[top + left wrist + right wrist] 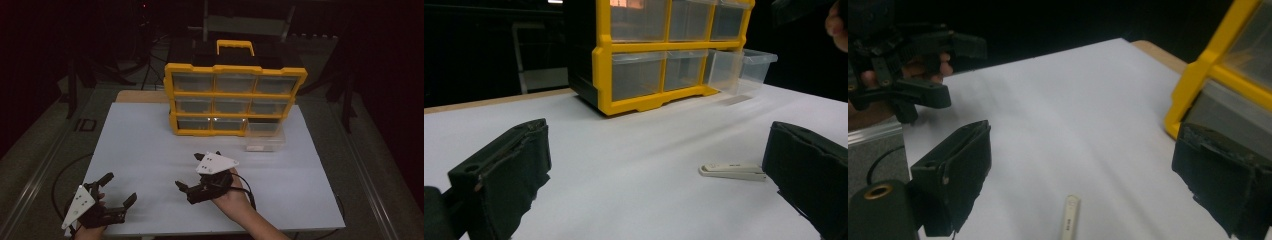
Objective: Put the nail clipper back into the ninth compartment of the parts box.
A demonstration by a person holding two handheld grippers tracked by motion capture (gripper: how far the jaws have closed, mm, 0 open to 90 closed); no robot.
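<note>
Probably the thing to be handled is the small white stick [731, 171], flat on the white table [150, 145] between the right gripper's [197, 172] wide-open jaws, seemingly lined up for a pick. One clear drawer [265, 136] stands pulled from the yellow cabinet [235, 97], perhaps to receive it. The left gripper [117, 192] waits open near the table's edge.

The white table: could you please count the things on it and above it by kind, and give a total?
Yellow drawer cabinet: 1
Clear drawer pulled out of it: 1
Small white flat object: 1
Hand-held grippers: 2, left and right
Total: 5
</note>
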